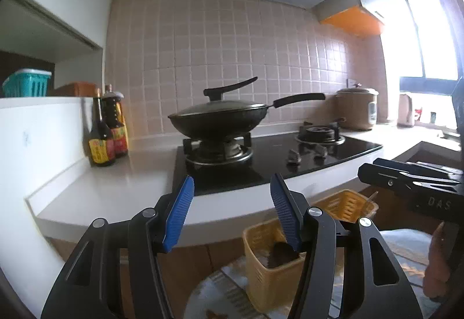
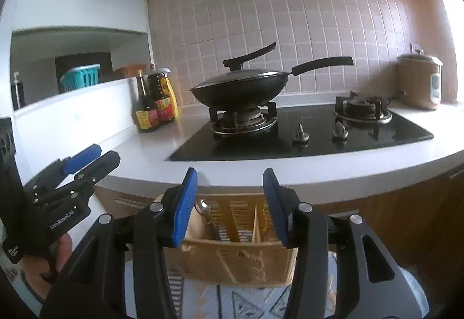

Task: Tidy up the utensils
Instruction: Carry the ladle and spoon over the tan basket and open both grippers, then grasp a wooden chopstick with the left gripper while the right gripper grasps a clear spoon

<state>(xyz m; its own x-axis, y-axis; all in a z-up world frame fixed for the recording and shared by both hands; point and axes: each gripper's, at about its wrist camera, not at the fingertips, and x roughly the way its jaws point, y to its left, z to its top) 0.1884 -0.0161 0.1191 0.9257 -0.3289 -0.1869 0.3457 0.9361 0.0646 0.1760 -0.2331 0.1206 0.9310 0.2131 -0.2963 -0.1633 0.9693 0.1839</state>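
A yellow slotted utensil holder (image 2: 240,255) with compartments stands low in front of the counter, on a patterned surface; it also shows in the left wrist view (image 1: 272,269). A metal utensil (image 2: 207,217) leans in its left compartment. A dark brown utensil head (image 1: 282,253) sits in the holder in the left wrist view. My right gripper (image 2: 230,205) is open and empty just above the holder. My left gripper (image 1: 232,211) is open and empty above and left of the holder; it also shows in the right wrist view (image 2: 87,162).
A white counter (image 2: 150,162) holds a black gas hob (image 2: 304,139) with a lidded black wok (image 2: 240,86) on the left burner. Sauce bottles (image 2: 153,104) stand at left, a rice cooker (image 2: 419,84) at right, a teal basket (image 2: 82,76) on the ledge.
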